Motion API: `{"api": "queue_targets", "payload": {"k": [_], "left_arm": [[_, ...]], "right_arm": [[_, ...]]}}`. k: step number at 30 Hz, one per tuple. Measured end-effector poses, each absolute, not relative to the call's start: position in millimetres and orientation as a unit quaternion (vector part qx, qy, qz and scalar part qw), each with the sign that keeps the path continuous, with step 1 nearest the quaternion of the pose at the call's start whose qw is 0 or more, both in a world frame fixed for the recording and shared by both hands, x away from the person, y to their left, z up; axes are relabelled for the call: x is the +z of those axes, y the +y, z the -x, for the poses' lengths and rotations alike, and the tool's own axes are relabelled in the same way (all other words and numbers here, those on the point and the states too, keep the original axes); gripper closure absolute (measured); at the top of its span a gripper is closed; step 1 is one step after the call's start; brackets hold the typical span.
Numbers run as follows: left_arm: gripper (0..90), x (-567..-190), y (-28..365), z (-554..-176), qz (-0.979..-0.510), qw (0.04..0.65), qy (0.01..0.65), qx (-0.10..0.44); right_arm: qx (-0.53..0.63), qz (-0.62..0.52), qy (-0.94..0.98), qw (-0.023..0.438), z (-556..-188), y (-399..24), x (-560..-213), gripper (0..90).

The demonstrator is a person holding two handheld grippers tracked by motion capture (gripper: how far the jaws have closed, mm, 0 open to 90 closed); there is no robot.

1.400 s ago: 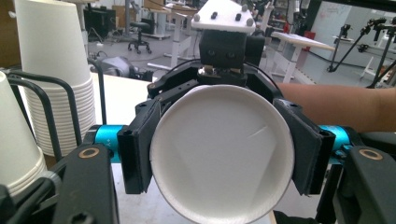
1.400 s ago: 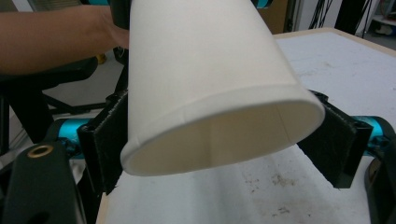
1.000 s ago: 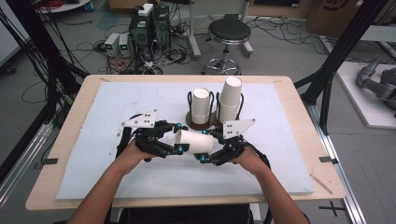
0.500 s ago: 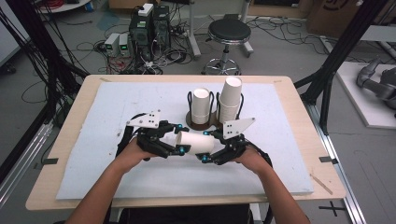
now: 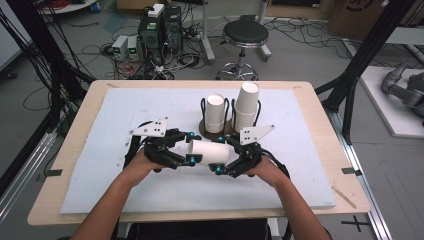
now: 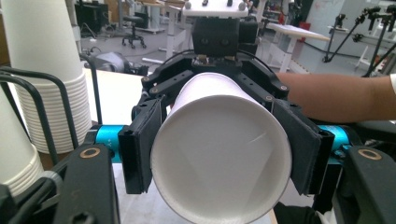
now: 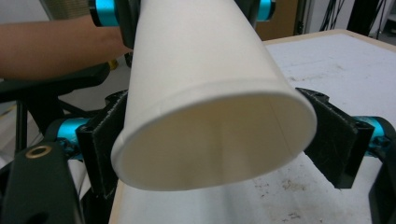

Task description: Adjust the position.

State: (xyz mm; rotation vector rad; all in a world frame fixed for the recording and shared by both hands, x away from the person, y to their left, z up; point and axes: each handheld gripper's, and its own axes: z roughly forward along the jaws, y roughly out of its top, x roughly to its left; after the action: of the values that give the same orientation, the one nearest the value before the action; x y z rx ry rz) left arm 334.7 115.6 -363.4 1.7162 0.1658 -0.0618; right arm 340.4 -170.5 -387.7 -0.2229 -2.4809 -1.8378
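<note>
Left gripper [image 5: 189, 146] — clenched on the narrow base end of a white paper cup [image 5: 209, 152]. The cup lies on its side in the air between the two grippers, just above the counter [image 5: 125, 105].

Right gripper [image 5: 223, 159] — its jaws have just been opening, the cup's wide mouth end between them. In the right gripper view the rim [image 7: 210, 135] sits between the two black pads [image 7: 332, 140]; the left pad lies against the cup wall, and whether the right pad touches cannot be told.

Behind the cup — a dark wire holder [image 5: 202, 107] with two upright stacks: a shorter cup stack [image 5: 216, 113] and, beside it, a taller cup stack [image 5: 246, 105].

Surroundings — white mat [image 5: 150, 195] over the wooden counter; black stool [image 5: 245, 35] on the floor beyond.
</note>
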Motion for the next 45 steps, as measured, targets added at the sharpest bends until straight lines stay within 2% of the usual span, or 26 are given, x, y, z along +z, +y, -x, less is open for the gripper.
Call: {"api": "queue_targets", "payload": {"k": [2, 4, 12, 24, 28, 30, 32, 44, 45], "left_arm": [[35.7, -365.3, 115.1, -335.0, -0.757, 0.649, 0.072, -0.027], [35.7, -366.5, 114.5, -334.8, -0.761, 0.644, 0.074, -0.027], [30.9, -367.7, 114.0, -332.3, -0.778, 0.624, 0.074, -0.006], [37.0, -381.5, 122.1, -327.1, -0.770, 0.635, 0.057, -0.022], [37.4, -383.4, 125.1, -325.0, -0.761, 0.646, 0.055, -0.028], [37.3, -383.8, 126.5, -323.8, -0.755, 0.653, 0.054, -0.028], [37.3, -383.5, 128.8, -322.7, -0.750, 0.659, 0.053, -0.026], [37.2, -386.6, 132.4, -314.9, -0.743, 0.668, 0.043, -0.029], [37.1, -387.0, 131.9, -313.7, -0.743, 0.667, 0.043, -0.027]], "right_arm": [[-0.590, 0.055, -0.805, 0.022, -339.7, -171.0, -386.9, 28.1], [-0.584, 0.052, -0.810, 0.018, -339.2, -171.6, -386.2, 29.9], [-0.560, 0.038, -0.828, -0.007, -338.6, -173.1, -386.9, 34.7], [-0.544, 0.020, -0.839, -0.005, -331.2, -169.0, -383.2, 37.5], [-0.547, 0.025, -0.837, -0.002, -327.5, -167.4, -381.4, 33.9], [-0.553, 0.036, -0.833, -0.003, -324.9, -166.2, -380.4, 27.7], [-0.567, 0.053, -0.822, -0.005, -322.4, -166.0, -380.6, 16.9], [-0.590, 0.055, -0.806, 0.008, -315.7, -165.1, -386.2, 18.3], [-0.589, 0.054, -0.806, 0.010, -314.6, -164.5, -386.8, 22.3]]}}
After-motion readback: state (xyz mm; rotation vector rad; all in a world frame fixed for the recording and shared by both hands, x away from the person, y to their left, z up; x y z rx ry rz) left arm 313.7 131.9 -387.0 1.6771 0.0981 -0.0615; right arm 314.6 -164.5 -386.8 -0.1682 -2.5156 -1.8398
